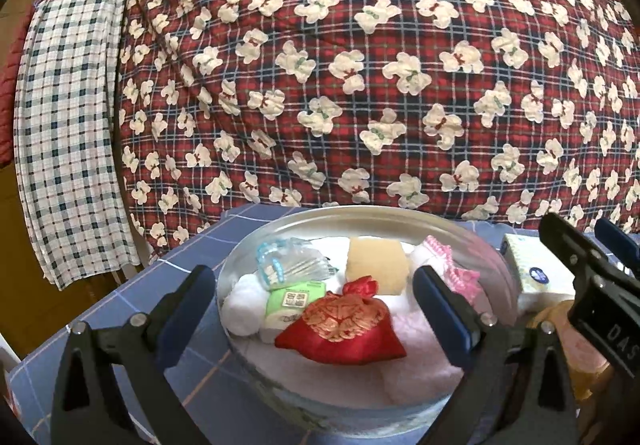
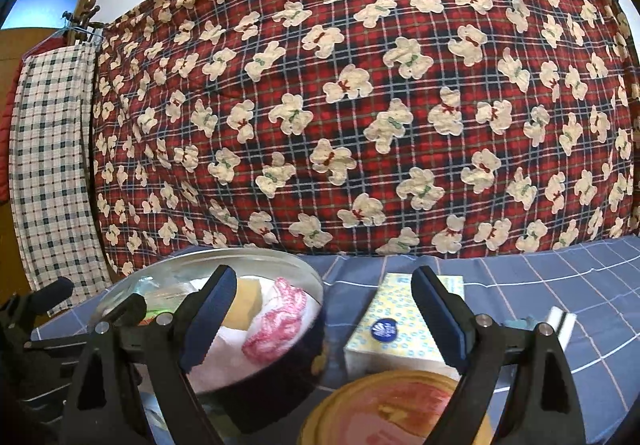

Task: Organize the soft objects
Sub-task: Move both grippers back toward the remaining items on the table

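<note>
Round clear-walled metal-rimmed bowl [image 1: 472, 241] on blue grid-cloth desk [image 1: 132, 309] holds the soft items. Red embroidered satin pouch [image 1: 344, 329] lies front-centre. Left hand-held gripper [image 1: 316, 309] open, empty; descend straight, pinch pouch mid-body. Right hand-held gripper [image 2: 324, 321] open, empty.

Round tin [image 1: 496, 257] sits on table [image 1: 168, 285], before hanging quilt [image 1: 360, 65]. In tin: pouch [image 1: 344, 329] in front, sponge [image 1: 378, 265] behind it, packets [image 1: 288, 265] left. Tissue box [image 2: 394, 329] right of tin; checked cloth [image 1: 68, 133] hangs left of quilt.

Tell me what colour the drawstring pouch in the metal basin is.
Red with gold embroidery, clearest in the left wrist view.
</note>
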A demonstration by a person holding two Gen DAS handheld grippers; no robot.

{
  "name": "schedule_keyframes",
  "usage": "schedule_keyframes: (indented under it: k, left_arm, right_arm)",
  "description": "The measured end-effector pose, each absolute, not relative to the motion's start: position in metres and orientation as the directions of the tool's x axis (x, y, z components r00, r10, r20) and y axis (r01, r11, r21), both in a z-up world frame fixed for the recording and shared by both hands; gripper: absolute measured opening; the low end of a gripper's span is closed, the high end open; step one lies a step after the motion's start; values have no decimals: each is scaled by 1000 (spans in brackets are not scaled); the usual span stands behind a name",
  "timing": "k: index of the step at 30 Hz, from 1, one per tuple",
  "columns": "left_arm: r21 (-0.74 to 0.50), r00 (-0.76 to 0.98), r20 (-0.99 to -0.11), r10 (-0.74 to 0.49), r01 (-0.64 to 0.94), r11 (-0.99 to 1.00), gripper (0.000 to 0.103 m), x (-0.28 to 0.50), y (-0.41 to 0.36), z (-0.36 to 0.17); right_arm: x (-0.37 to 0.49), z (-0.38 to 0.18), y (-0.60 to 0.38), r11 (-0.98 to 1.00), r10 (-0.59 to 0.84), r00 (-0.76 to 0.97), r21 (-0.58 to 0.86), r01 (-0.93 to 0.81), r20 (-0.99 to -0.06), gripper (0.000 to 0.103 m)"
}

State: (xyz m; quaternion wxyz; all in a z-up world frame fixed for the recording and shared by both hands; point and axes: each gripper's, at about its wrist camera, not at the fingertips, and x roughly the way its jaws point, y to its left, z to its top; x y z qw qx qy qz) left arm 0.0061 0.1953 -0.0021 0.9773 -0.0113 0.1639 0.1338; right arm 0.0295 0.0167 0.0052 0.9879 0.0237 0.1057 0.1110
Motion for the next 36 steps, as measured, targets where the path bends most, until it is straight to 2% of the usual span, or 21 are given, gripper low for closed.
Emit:
schedule_keyframes:
  k: [7, 16, 36]
  left_arm:
    - [15, 915, -338, 222, -231, 973, 101, 1, 175, -1]
    - [9, 933, -314, 176, -182, 983, 101, -11, 142, 1]
    - [44, 949, -316, 24, -11, 999, 101, -21, 56, 5]
  right_arm:
    - [25, 3, -2, 978, 208, 950, 52, -201, -232, 91]
    - [10, 5, -34, 986, 165, 963, 16, -166, -214, 91]
    - [1, 5, -145, 1000, -11, 972, -21, 6, -236, 91]
